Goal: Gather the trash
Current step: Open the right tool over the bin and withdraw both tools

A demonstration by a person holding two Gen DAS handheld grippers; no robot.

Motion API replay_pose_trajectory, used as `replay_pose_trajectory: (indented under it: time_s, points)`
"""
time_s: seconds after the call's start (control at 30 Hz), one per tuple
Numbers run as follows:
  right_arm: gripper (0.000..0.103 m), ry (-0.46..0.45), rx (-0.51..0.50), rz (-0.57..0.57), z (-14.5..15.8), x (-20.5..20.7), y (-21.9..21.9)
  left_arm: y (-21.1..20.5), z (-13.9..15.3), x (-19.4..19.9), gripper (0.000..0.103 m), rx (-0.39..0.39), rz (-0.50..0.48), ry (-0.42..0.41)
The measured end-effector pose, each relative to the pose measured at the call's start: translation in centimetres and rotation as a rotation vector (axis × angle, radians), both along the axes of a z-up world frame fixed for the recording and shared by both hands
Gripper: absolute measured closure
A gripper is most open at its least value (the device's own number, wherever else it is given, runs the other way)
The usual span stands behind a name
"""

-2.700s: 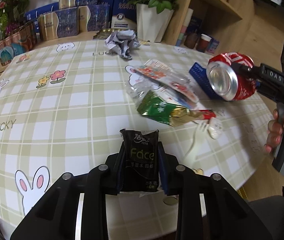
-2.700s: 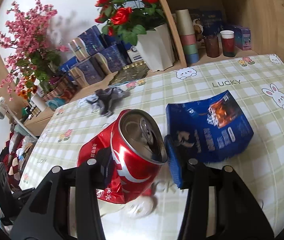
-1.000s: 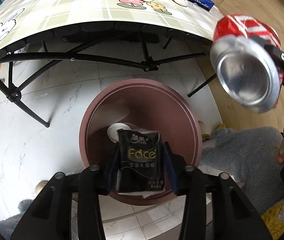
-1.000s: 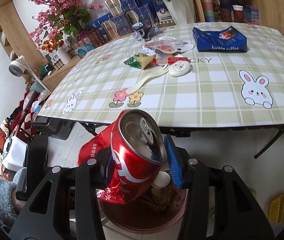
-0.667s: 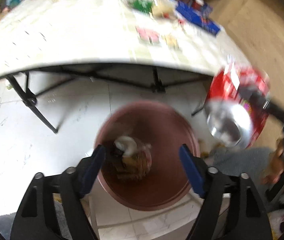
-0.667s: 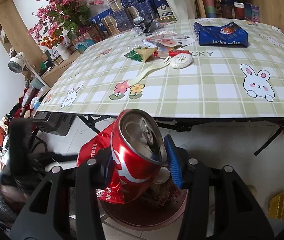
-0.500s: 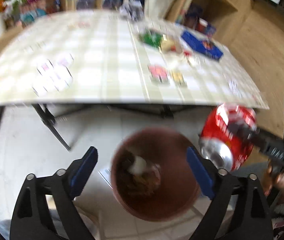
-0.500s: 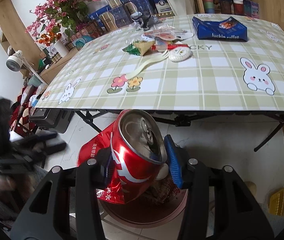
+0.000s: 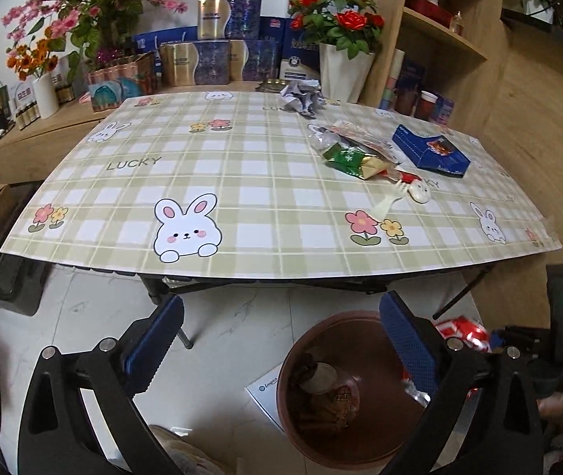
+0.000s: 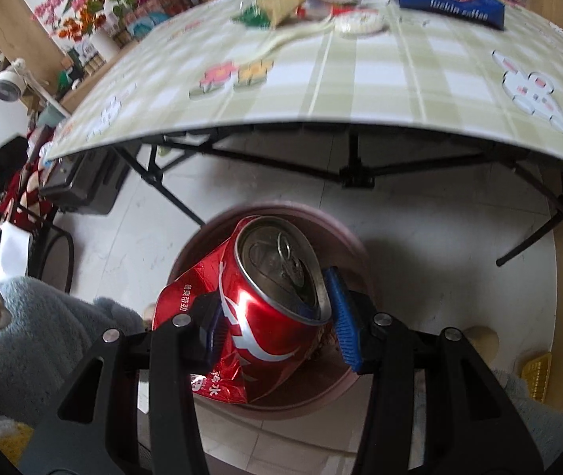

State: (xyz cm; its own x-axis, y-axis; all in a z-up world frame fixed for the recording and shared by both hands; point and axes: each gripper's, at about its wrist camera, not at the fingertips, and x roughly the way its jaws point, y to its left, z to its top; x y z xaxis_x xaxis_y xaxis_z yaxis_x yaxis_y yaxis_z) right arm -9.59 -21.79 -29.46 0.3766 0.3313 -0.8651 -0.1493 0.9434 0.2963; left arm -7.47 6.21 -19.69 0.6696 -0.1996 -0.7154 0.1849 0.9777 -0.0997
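Note:
The jaws of my left gripper (image 9: 277, 316) are opening wide with nothing between them, above the floor just in front of the table edge. Below and to its right stands the brown round bin (image 9: 360, 324), with a cup lid and brown scraps inside. My right gripper (image 10: 277, 312) is shut on a dented red soda can (image 10: 269, 308) directly over the bin (image 10: 345, 245). The same can (image 9: 463, 330) shows at the bin's right rim in the left wrist view. Still on the table (image 9: 242, 182) lie crumpled paper (image 9: 301, 97), a green snack wrapper (image 9: 347, 158), a blue coffee bag (image 9: 432, 150) and a plastic fork (image 9: 390, 202).
Black folding table legs (image 10: 352, 174) cross the floor just behind the bin. A white leaflet (image 9: 265, 394) lies on the tiles by the bin. Flower vases and gift boxes (image 9: 210, 59) line the sideboard behind the table. A wooden shelf (image 9: 440, 39) stands at the right.
My left gripper let the black tissue pack go over the bin, spread its jaws wide, then rose and tilted up toward the table top. My right gripper sank toward the bin, still holding the can.

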Motion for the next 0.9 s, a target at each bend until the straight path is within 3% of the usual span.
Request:
replay_pose_trajectory:
  time_s: [0.37,0.47,0.57,0.63,0.7,0.9]
  points:
    - [0.053,0.095,-0.007,0.044,-2.0,-0.5,1.1,0.7,-0.3,-0.1,0.006,-0.007,0.030,0.009]
    - [0.045,0.116,-0.003,0.043,-2.4,-0.5,1.1,0.8,-0.3,0.0,0.006,-0.008,0.033,0.012]
    - [0.031,0.111,0.000,0.030,-2.4,-0.5,1.0,0.8,-0.3,0.0,0.006,-0.008,0.036,0.012]
    - [0.016,0.098,-0.005,0.018,-2.1,-0.3,0.8,0.8,-0.3,0.0,0.006,-0.008,0.035,0.011]
    - [0.009,0.074,-0.011,0.000,-1.5,-0.2,0.4,0.9,-0.3,0.0,0.006,-0.007,0.037,0.009]
    - [0.006,-0.020,-0.038,-0.014,0.9,0.9,-0.7,1.2,0.0,0.4,0.006,-0.009,0.047,0.010]
